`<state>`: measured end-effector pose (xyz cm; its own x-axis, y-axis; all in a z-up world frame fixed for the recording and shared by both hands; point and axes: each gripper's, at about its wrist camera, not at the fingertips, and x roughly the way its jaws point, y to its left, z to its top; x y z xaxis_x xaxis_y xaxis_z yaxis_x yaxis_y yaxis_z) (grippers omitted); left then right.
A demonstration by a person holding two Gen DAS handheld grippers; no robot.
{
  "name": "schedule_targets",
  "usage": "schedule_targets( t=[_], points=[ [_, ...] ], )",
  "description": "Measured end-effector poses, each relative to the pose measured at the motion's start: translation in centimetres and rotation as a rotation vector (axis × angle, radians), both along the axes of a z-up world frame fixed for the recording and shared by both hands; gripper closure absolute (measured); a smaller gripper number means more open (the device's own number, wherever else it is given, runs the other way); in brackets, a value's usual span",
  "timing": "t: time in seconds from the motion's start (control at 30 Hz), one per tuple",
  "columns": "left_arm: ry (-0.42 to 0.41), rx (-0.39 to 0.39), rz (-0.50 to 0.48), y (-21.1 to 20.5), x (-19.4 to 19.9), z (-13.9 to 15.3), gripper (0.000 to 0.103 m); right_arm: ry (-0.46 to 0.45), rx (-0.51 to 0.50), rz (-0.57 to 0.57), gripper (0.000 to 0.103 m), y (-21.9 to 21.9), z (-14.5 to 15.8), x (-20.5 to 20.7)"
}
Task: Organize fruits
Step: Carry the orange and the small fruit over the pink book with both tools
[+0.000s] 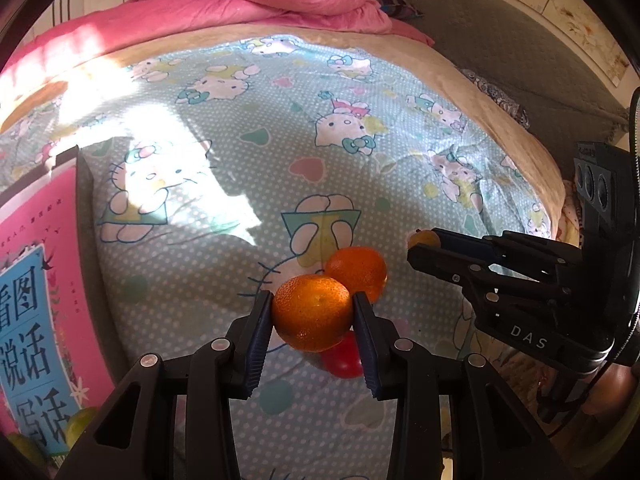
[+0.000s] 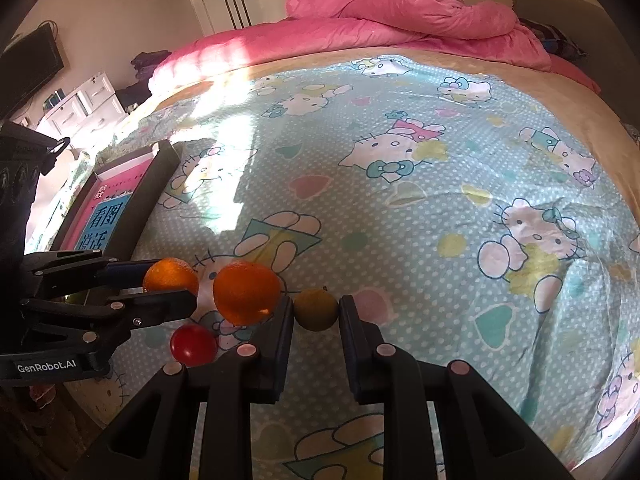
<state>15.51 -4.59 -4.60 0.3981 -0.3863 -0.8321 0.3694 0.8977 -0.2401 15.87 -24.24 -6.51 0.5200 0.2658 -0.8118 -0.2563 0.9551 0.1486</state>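
Left gripper [image 1: 313, 312] clamps round orange tangerine [image 1: 312, 312] above cartoon-print bedsheet [image 1: 240, 152]; second orange tangerine [image 1: 360, 266] just behind. Right gripper [image 2: 317, 310] pinches small yellow-green fruit [image 2: 316, 309]. Small red fruit [image 2: 193, 345] on sheet.

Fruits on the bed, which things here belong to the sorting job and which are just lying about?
Part of the job:
- orange in the left claw
- second orange on the bedsheet
- yellow-green fruit between the right claw fingers
- red fruit
- box with the pink book, possibly the destination

Just lying about:
- pink quilt
- drawer unit
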Motion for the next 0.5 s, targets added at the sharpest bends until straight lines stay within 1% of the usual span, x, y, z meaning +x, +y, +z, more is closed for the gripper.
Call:
schedule_targets(
  t=[0.27, 0.5],
  points=[
    [-0.047, 0.007, 0.029, 1.4, -1.2, 2.0, 0.062, -0.049, 0.060, 0.006, 0.079, 0.9, 2.1, -0.2],
    [-0.073, 0.001, 0.070, 3.4, -2.1, 3.4, 0.062, -0.079, 0.080, 0.046, 0.079, 3.0, 3.6, -0.7]
  ],
)
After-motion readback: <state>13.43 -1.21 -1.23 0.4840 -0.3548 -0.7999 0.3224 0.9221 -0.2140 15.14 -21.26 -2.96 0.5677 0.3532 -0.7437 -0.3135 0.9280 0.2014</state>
